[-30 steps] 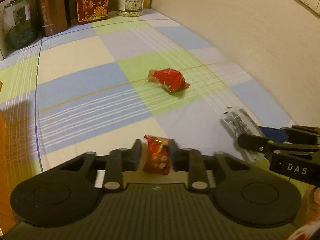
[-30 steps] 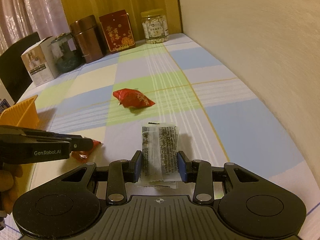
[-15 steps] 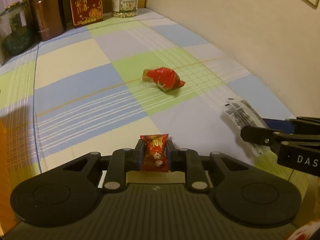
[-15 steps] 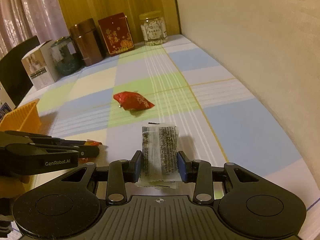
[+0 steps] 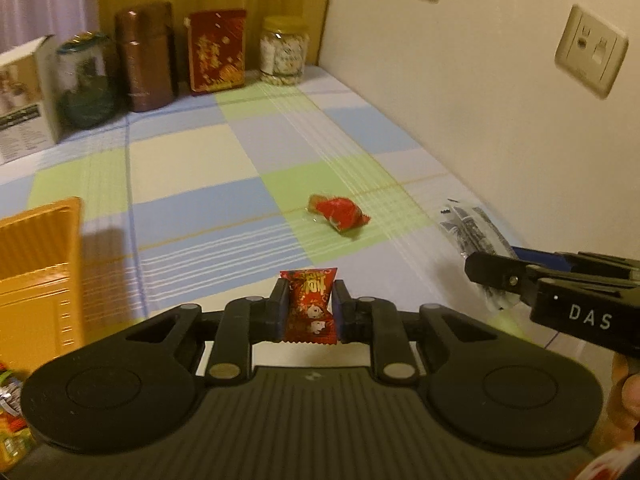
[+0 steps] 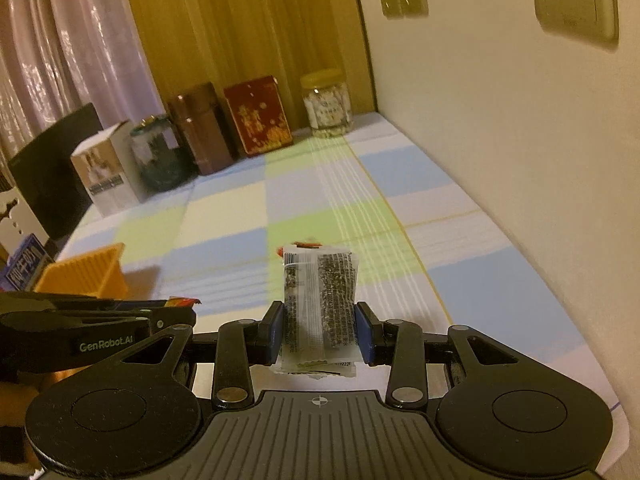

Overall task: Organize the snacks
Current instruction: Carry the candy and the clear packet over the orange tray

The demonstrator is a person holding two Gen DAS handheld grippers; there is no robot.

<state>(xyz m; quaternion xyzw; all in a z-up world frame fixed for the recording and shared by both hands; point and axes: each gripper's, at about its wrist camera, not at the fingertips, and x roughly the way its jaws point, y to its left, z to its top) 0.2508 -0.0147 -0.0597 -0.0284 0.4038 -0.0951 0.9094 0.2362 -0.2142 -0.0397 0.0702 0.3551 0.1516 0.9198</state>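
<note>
Left gripper (image 5: 308, 308), jaws closed on a small red candy packet (image 5: 309, 307) held upright between the pads, clear of the checked cloth covering the counter (image 5: 192, 168). Right gripper (image 6: 319, 326), jaws set narrow and clamped on a clear packet with dark printed text (image 6: 320, 300), also held upright above the cloth. In the left wrist view the right gripper enters from the right edge, with its packet projecting beyond the tips. A second red wrapped snack (image 5: 339, 216) lies alone on a green square of the cloth, well ahead of both grippers. An orange tray (image 5: 38, 272) stands at the left, near the left gripper. Against the far wooden panel stand, from left to right, a white box (image 6: 106, 174), a dark glass jar (image 6: 158, 158), a brown canister (image 6: 202, 128), a red tin (image 6: 258, 116) and a yellow-lidded jar (image 6: 328, 104). Wall sockets (image 5: 588, 50) sit on the wall at the right.
</note>
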